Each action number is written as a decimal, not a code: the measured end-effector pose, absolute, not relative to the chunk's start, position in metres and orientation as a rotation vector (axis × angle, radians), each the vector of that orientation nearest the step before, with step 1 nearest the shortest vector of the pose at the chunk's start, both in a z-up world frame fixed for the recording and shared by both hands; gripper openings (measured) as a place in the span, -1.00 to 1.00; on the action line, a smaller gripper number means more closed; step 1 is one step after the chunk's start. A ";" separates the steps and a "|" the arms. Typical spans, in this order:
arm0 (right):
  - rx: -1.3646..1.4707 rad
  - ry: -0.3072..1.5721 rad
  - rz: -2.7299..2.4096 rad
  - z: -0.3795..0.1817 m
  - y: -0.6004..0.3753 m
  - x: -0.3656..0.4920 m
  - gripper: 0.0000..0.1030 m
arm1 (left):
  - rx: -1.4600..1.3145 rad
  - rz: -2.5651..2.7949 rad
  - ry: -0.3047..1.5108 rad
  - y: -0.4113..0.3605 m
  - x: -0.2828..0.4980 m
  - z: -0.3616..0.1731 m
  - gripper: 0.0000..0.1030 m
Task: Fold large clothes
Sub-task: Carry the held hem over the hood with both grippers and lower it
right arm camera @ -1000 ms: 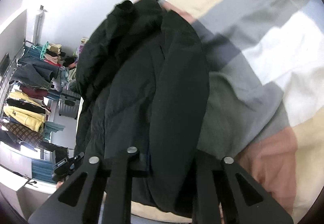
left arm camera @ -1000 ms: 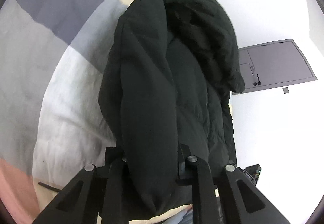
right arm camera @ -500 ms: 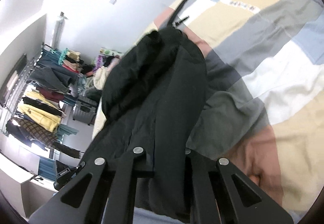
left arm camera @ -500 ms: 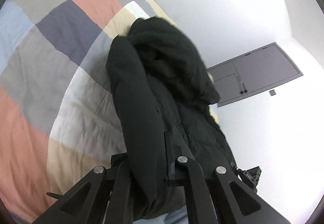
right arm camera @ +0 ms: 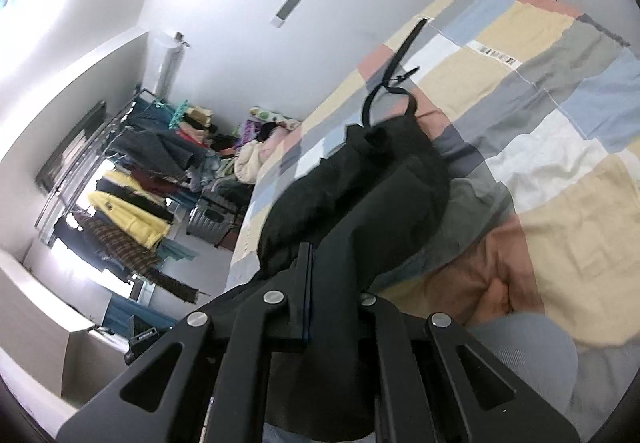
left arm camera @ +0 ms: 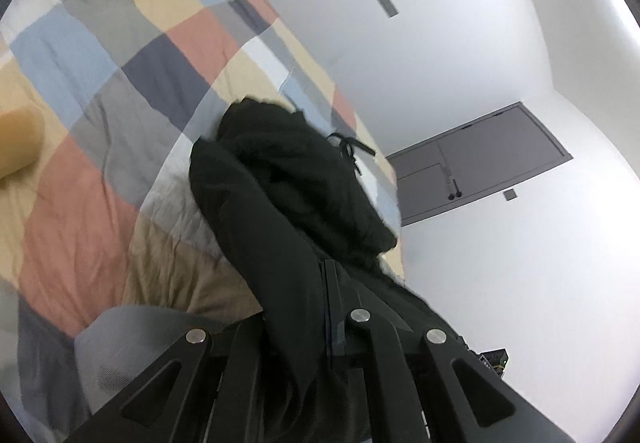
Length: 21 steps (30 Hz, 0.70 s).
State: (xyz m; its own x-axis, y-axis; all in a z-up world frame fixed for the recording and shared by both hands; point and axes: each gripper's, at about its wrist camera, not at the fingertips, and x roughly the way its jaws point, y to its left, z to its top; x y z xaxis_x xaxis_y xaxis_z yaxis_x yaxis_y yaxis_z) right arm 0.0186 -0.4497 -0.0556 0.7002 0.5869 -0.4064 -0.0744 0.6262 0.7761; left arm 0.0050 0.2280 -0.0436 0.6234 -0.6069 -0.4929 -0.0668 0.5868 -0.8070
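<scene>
A big black padded jacket [left arm camera: 280,211] hangs lengthwise between both grippers above a patchwork quilt [left arm camera: 120,115]. My left gripper [left arm camera: 304,307] is shut on the jacket's near edge, the cloth bunched over its fingers. In the right wrist view the same jacket [right arm camera: 372,199] trails away from my right gripper [right arm camera: 332,283], which is shut on its other near corner. The far hooded end [right arm camera: 384,139] sags toward the quilt [right arm camera: 560,163]; a black drawstring [right arm camera: 384,95] loops from it. Whether that end touches the bed cannot be told.
A grey door [left arm camera: 476,167] is set in the white wall on the right. A rack of hanging clothes [right arm camera: 120,179] and a suitcase [right arm camera: 212,219] stand beside the bed. A tan pillow [left arm camera: 16,143] lies at the left. Grey trouser knees [right arm camera: 528,359] show near the bed edge.
Both grippers have risen and pulled back with the jacket, closing tighter on it. The jacket has lifted off the quilt and stretches out, and far more of the bed and room shows.
</scene>
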 end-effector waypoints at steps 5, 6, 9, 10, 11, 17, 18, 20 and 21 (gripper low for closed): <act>0.781 0.699 0.467 -0.031 -0.454 -0.013 -0.86 | -0.877 -0.363 0.832 0.236 -0.022 -0.014 -0.92; 0.775 0.703 0.467 -0.025 -0.454 -0.013 -0.86 | -0.873 -0.362 0.828 0.236 -0.025 -0.009 -0.92; 0.768 0.716 0.463 -0.015 -0.457 -0.002 -0.85 | -0.841 -0.356 0.827 0.232 -0.021 0.008 -0.91; 0.765 0.719 0.458 -0.012 -0.460 0.003 -0.85 | -0.829 -0.353 0.828 0.230 -0.018 0.012 -0.91; 0.767 0.722 0.455 -0.010 -0.461 0.010 -0.85 | -0.817 -0.348 0.828 0.229 -0.015 0.017 -0.91; 0.792 0.744 0.431 0.005 -0.473 0.066 -0.83 | -0.727 -0.306 0.842 0.217 0.032 0.047 -0.90; 0.788 0.747 0.421 0.007 -0.474 0.076 -0.83 | -0.717 -0.299 0.846 0.215 0.039 0.051 -0.90; 0.764 0.762 0.387 0.010 -0.472 0.102 -0.83 | -0.688 -0.281 0.861 0.209 0.063 0.057 -0.89; 0.761 0.770 0.374 0.010 -0.472 0.116 -0.83 | -0.679 -0.273 0.868 0.208 0.073 0.058 -0.89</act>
